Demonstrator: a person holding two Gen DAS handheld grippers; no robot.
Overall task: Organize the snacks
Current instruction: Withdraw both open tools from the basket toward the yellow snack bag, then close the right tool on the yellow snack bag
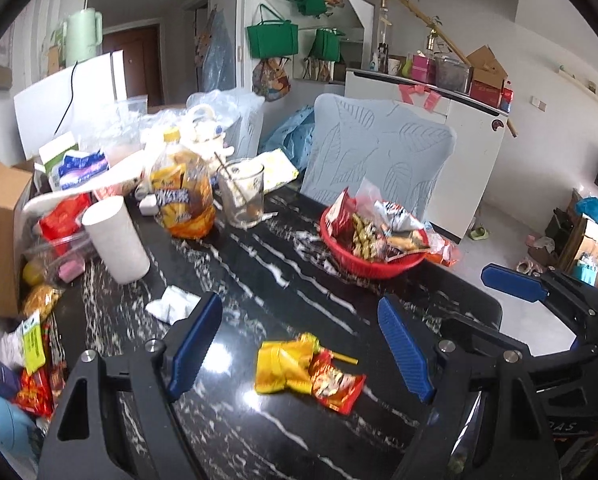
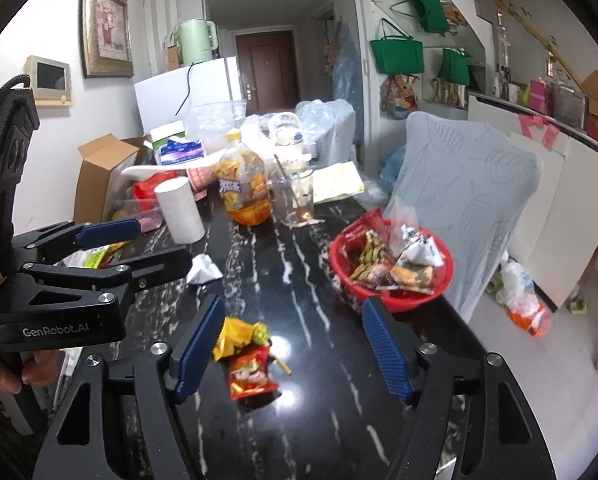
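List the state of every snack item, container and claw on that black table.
Left claw: open, empty.
Right claw: open, empty.
Red basket: upright, filled with snack packets.
Yellow packet: lying flat on the table, crumpled.
Red packet: lying flat, touching the yellow packet.
Glass: upright, nearly empty, stick inside.
Bottle: upright, capped.
Paper roll: standing on end.

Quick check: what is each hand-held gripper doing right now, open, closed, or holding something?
Left hand-held gripper: open, holding nothing.
Right hand-held gripper: open, holding nothing.
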